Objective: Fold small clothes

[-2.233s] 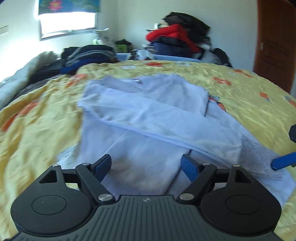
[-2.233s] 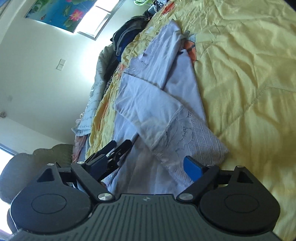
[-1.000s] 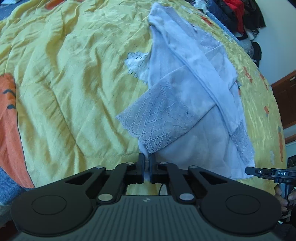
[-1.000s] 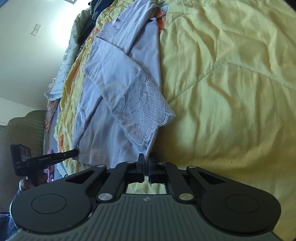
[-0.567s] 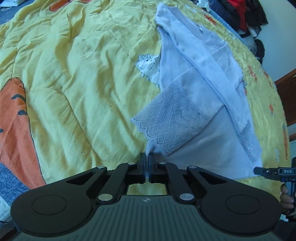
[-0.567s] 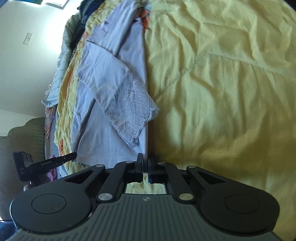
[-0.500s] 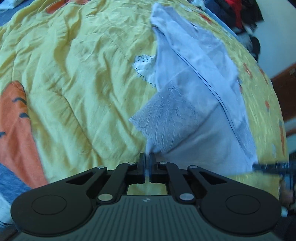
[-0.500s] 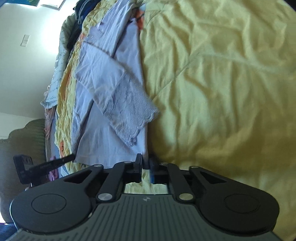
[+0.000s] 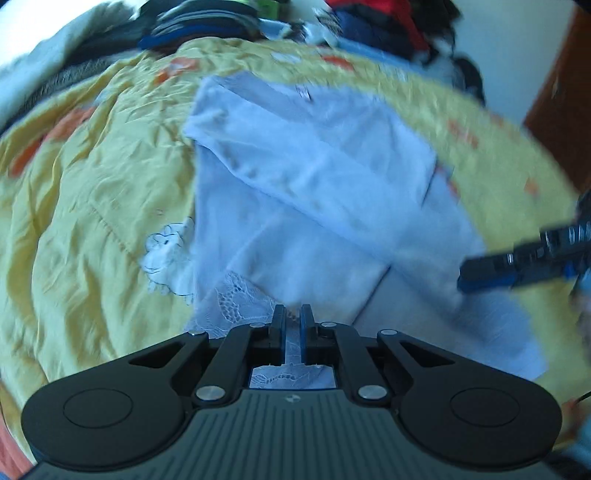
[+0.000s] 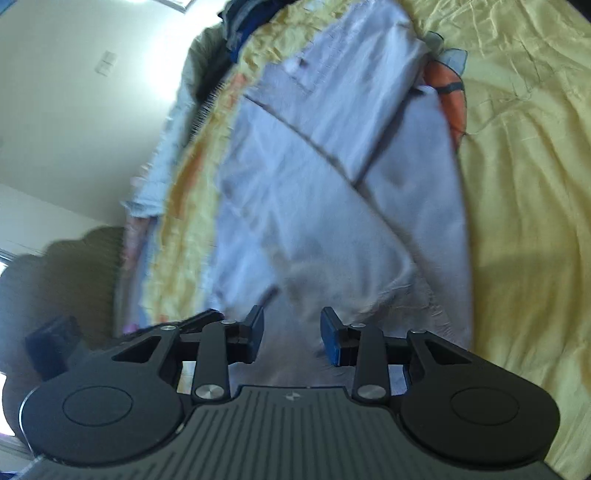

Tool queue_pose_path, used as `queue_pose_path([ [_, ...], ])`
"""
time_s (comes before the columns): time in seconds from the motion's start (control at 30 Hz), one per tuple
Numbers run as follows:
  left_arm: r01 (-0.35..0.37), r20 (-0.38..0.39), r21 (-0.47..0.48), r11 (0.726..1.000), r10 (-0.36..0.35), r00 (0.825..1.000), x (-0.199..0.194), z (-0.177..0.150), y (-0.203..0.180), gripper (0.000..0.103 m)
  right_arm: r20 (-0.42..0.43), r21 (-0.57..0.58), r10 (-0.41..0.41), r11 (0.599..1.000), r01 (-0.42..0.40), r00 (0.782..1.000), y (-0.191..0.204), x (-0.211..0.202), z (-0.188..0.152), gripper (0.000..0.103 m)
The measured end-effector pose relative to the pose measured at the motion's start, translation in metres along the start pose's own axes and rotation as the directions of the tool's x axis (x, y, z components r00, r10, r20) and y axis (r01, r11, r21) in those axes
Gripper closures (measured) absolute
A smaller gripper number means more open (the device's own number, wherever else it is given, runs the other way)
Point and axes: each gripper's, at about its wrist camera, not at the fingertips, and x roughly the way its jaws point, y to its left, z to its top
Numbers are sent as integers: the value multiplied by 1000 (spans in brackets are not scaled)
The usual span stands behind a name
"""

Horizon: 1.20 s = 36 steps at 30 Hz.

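A pale lavender shirt (image 9: 317,192) with lace-trimmed sleeves lies on the yellow bedspread (image 9: 92,206), its sleeves folded across the body. My left gripper (image 9: 291,321) is nearly shut, pinching the lace edge (image 9: 240,299) at the shirt's near hem. My right gripper (image 10: 291,328) is open and empty just above the shirt's near end (image 10: 325,236); it also shows at the right of the left wrist view (image 9: 517,262). Both views are motion-blurred.
Piles of dark, red and blue clothes (image 9: 373,26) lie at the far side of the bed. A brown door (image 9: 561,99) stands at the right. A grey-green headboard or chair (image 10: 66,273) is at the left of the right wrist view.
Both grippers swung from the shirt's side hem corners round to its near end. The right gripper opened and let go of the cloth. The left gripper stays pinched on the lace.
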Motion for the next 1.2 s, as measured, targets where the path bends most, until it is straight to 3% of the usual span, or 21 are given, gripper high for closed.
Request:
queue_pose_path([
  [0.1,24,28,-30,999,-23,999,4,-12,9,96,13,7,-49,999,49,999,-15,1,-8,102],
  [0.23,47,23,-73,996,-46,999,4,-11,16,96,29,68,-20,998,18,999,-29,-4,-18,101],
  [0.27,32,17,-72,997,-31,999,3,-10,14,96,29,70,-24,997,22,999,-27,-5,-20,96],
  [0.3,10,7,-75,997,-9,1000,-2,-10,13,96,27,72,-21,997,19,999,-24,-10,-23,78],
  [0.33,-2,5,-86,996,3,1000,-9,-11,14,96,28,71,-15,997,12,999,-21,-19,-26,69],
  [0.4,29,39,-128,991,-25,999,-29,-20,23,96,77,53,13,998,-17,997,-21,-48,-39,34],
  [0.47,41,64,-194,980,-29,998,-45,-34,39,92,116,67,37,997,-45,993,-28,-73,-50,36],
  [0.53,27,40,-264,964,-17,999,-49,-47,58,74,117,140,48,988,-64,992,-46,-93,-60,35],
  [0.57,8,21,-309,951,-2,1000,-49,-54,69,70,119,174,48,982,-68,992,-55,-100,-65,36],
  [0.63,-4,-3,-400,917,3,1000,-47,-64,88,67,100,231,28,972,-51,995,-70,-105,-68,36],
  [0.67,34,11,-440,897,-32,999,-47,-66,96,65,89,255,17,966,-39,996,-76,-105,-70,37],
  [0.73,130,29,-513,848,-135,990,-45,-66,108,40,71,293,48,954,-67,996,-85,-101,-73,37],
  [0.77,190,42,-547,815,-200,979,-41,-65,112,35,66,308,71,947,-88,995,-87,-98,-73,37],
  [0.8,247,54,-586,772,-266,962,-36,-64,117,34,62,321,91,941,-107,994,-89,-95,-73,37],
  [0.87,321,75,-680,659,-373,925,-24,-67,129,34,46,335,128,933,-136,991,-87,-82,-70,37],
  [0.97,369,134,-782,502,-444,886,-14,-78,148,34,26,375,186,909,-182,982,-89,-69,-67,37],
  [1.03,387,166,-819,424,-469,867,-10,-86,157,34,26,398,217,893,-209,976,-88,-62,-66,41],
  [1.1,392,177,-826,404,-475,862,-9,-88,158,35,26,414,228,884,-218,973,-86,-57,-64,44],
  [1.2,395,160,-803,446,-478,864,-9,-82,149,35,26,435,245,870,-232,969,-85,-50,-61,47],
])
